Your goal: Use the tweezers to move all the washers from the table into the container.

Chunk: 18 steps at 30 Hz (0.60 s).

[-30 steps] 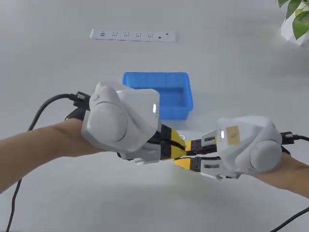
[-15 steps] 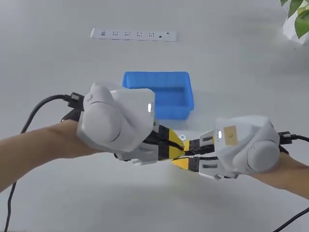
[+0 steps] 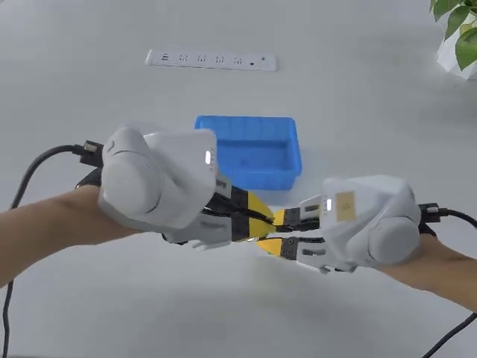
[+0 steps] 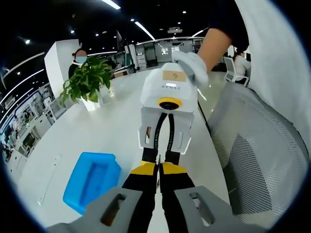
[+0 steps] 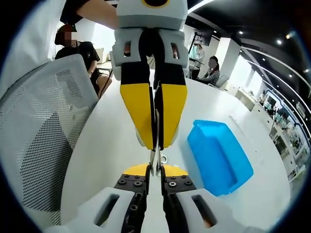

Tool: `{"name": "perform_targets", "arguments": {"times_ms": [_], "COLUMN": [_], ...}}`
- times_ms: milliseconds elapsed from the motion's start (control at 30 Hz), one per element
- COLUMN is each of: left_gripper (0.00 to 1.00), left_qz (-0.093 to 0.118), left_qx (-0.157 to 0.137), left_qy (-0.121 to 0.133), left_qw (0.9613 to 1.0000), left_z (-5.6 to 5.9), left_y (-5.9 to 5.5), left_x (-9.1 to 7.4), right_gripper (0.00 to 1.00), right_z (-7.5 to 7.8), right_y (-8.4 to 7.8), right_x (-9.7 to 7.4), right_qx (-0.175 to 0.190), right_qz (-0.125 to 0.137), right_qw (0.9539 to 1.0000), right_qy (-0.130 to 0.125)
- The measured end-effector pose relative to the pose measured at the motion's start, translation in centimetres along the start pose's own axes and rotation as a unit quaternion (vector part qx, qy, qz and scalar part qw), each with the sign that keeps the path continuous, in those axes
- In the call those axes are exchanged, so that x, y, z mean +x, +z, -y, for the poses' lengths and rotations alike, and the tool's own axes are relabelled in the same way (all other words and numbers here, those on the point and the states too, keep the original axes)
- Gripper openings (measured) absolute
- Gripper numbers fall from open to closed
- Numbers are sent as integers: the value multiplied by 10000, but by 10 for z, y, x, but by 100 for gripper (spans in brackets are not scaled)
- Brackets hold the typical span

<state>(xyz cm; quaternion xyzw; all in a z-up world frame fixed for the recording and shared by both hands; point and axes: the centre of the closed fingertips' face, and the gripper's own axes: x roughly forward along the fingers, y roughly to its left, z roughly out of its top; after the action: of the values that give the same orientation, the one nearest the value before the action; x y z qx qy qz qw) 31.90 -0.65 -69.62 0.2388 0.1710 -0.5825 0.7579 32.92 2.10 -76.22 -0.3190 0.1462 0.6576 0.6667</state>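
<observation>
In the head view my two grippers meet tip to tip in front of the blue container. The left gripper comes in from the left and the right gripper from the right. Thin metal tweezers run between both pairs of yellow pads. In the right gripper view my right gripper is shut on their near end, and the left gripper is shut on them from above. A small ring, perhaps a washer, lies on the table just beside the tips. The container looks empty.
A white power strip lies at the far side of the table. A potted plant stands at the back right. A mesh office chair stands by the table edge. People sit in the background.
Both grippers, still tip to tip, have drifted a little left and lower in the head view. The washer seen by the jaws half a second ago is now hidden there.
</observation>
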Motion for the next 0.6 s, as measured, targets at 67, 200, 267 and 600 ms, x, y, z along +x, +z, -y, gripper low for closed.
{"name": "perform_targets", "arguments": {"times_ms": [67, 200, 267, 600], "left_gripper": [5, 5, 5, 5], "left_qz": [18, 110, 203, 149], "left_qx": [-6, -20, -44, -49], "left_qy": [13, 77, 114, 225], "left_qw": [10000, 9999, 9997, 9996], "left_z": [0, 3, 2, -2], "left_y": [0, 2, 4, -3], "left_x": [-2, -9, -12, -19], "right_gripper": [10, 11, 11, 18], "right_z": [-1, -2, -4, 2], "right_y": [2, 3, 4, 2], "right_x": [1, 1, 0, 0], "right_qx": [-8, -73, 4, 327], "right_qz": [-11, -69, -36, -54], "right_qw": [10000, 9999, 10000, 9994], "right_qy": [-7, -26, 16, -69]}}
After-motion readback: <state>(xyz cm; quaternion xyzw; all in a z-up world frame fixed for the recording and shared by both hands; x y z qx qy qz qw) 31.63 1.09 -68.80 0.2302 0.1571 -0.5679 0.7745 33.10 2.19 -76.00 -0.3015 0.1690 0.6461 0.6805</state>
